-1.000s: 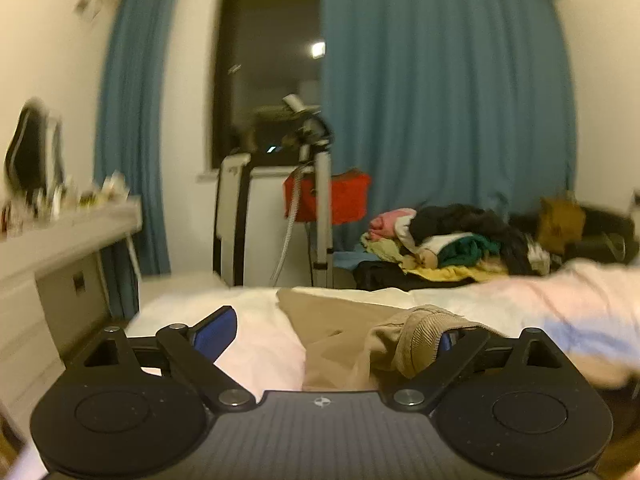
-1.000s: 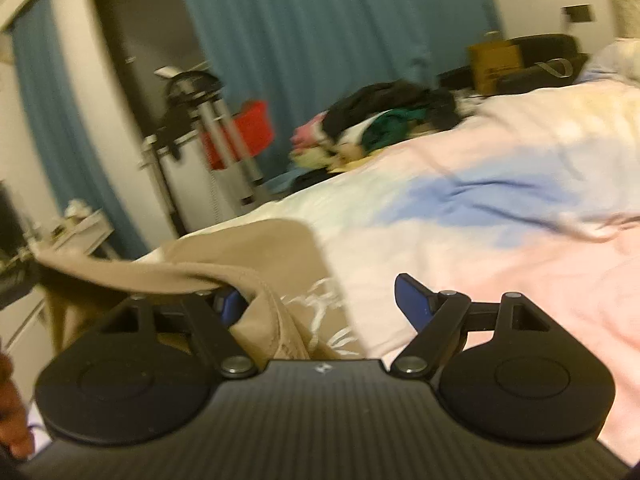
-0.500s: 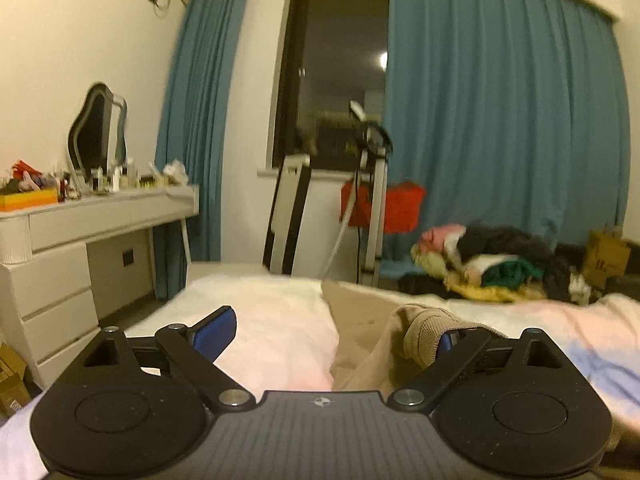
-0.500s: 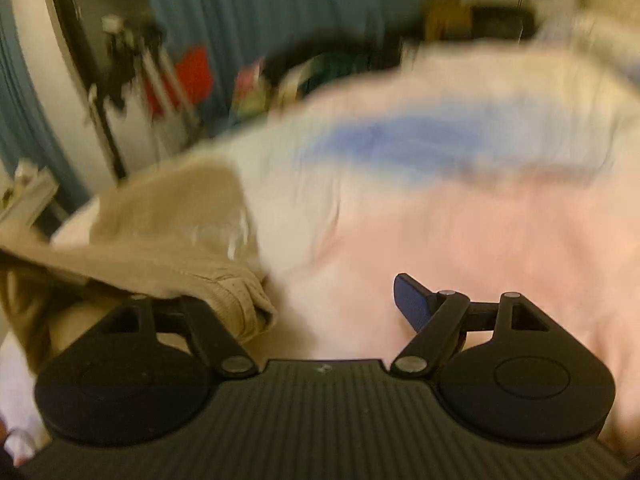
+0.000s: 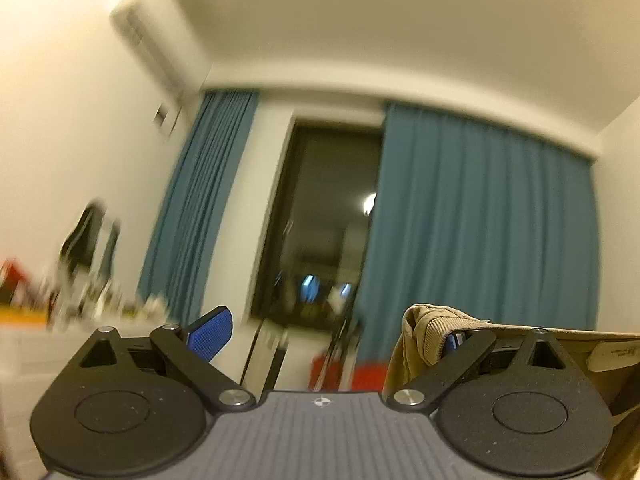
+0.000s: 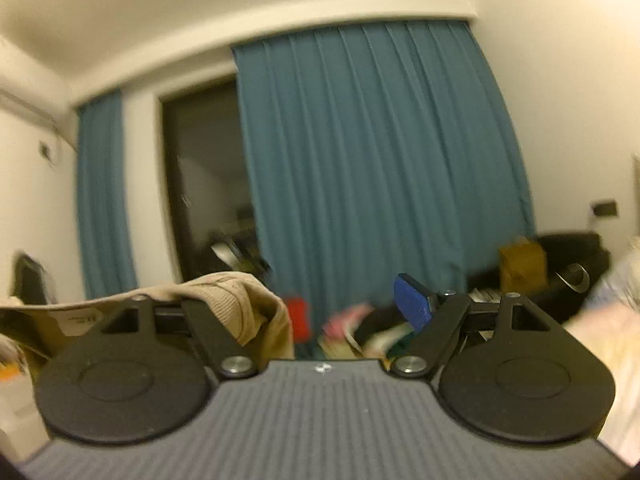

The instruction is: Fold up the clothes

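Observation:
A tan corduroy garment [image 5: 432, 332] hangs over the right finger of my left gripper [image 5: 332, 336], whose jaws stand wide apart; its blue left pad [image 5: 210, 332] is bare. The same garment [image 6: 224, 304] drapes over the left finger of my right gripper [image 6: 324, 312], also wide apart, with its blue right pad [image 6: 412, 306] bare. The cloth stretches between the two grippers, with a white label [image 5: 612, 354] showing. Both grippers point upward at the curtains and ceiling.
Blue curtains [image 6: 380, 160] flank a dark window [image 5: 324, 232]. A pile of mixed clothes [image 6: 360, 332] lies beyond the right gripper. The pink-white bed cover [image 6: 600, 332] shows at right. A dresser with a mirror [image 5: 88, 240] stands at left, blurred.
Both grippers have swung up and lifted the tan garment off the bed; the views now show curtains and ceiling instead of the bed surface. The jaws stay wide apart.

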`<move>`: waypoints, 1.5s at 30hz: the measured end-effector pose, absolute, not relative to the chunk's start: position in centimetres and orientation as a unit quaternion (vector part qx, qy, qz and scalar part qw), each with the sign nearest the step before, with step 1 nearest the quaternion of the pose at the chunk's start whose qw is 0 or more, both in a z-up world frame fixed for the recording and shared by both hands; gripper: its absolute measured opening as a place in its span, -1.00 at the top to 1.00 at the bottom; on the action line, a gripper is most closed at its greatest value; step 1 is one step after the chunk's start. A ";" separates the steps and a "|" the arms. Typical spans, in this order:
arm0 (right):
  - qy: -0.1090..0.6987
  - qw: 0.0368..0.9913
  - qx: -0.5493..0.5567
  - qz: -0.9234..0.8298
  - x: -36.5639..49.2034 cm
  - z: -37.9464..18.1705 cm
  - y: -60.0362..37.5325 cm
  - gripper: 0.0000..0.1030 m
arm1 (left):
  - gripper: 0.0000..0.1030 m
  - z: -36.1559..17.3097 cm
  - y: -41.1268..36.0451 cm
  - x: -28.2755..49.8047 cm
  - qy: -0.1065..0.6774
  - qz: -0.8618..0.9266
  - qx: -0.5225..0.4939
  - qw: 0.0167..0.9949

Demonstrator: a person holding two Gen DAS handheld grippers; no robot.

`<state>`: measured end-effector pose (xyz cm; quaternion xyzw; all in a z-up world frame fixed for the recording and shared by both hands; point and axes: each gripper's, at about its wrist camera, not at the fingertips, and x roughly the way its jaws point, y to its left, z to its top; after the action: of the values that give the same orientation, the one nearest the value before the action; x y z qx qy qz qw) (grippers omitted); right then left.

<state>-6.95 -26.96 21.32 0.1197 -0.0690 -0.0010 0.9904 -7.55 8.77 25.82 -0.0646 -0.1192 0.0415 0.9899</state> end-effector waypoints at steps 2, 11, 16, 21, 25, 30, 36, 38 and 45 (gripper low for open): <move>-0.090 0.989 0.114 0.015 -8.2 25.1 -27.5 -0.52 | -0.97 29.8 8.8 -8.9 -0.141 0.032 -0.055 0.988; -0.127 0.990 0.057 0.033 -11.3 35.2 -28.9 -0.53 | -1.00 39.5 8.5 -9.7 -0.120 -0.018 -0.070 0.990; -0.066 0.997 0.045 0.015 -5.7 33.7 -28.9 -0.53 | -1.00 35.5 7.9 -1.4 -0.032 -0.013 -0.103 0.994; 0.023 0.999 0.042 -0.004 4.6 27.5 -29.2 -0.53 | -1.00 29.2 7.1 8.9 0.059 0.004 -0.127 0.990; 0.070 0.996 0.046 -0.022 15.8 20.5 -29.7 -0.54 | -1.00 21.8 5.9 19.2 0.098 0.038 -0.113 0.988; 0.085 0.994 0.036 -0.054 29.1 11.2 -30.1 -0.54 | -1.00 10.4 4.2 31.9 0.130 0.073 -0.087 0.985; 0.158 0.985 0.040 -0.065 41.0 -2.1 -30.2 -0.53 | -0.98 -2.9 3.7 47.2 0.242 0.102 -0.066 0.963; 0.190 0.979 0.039 -0.065 43.5 -6.1 -30.1 -0.53 | -0.98 -6.8 3.8 49.5 0.296 0.109 -0.055 0.947; 0.245 0.966 0.048 -0.060 43.2 -11.2 -29.9 -0.53 | -0.99 -14.9 4.0 47.7 0.404 0.089 0.002 0.911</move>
<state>43.19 -29.92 -11.24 0.0481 0.2451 -0.0596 0.9665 47.72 3.97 -14.93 0.0019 0.4039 0.0886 0.9105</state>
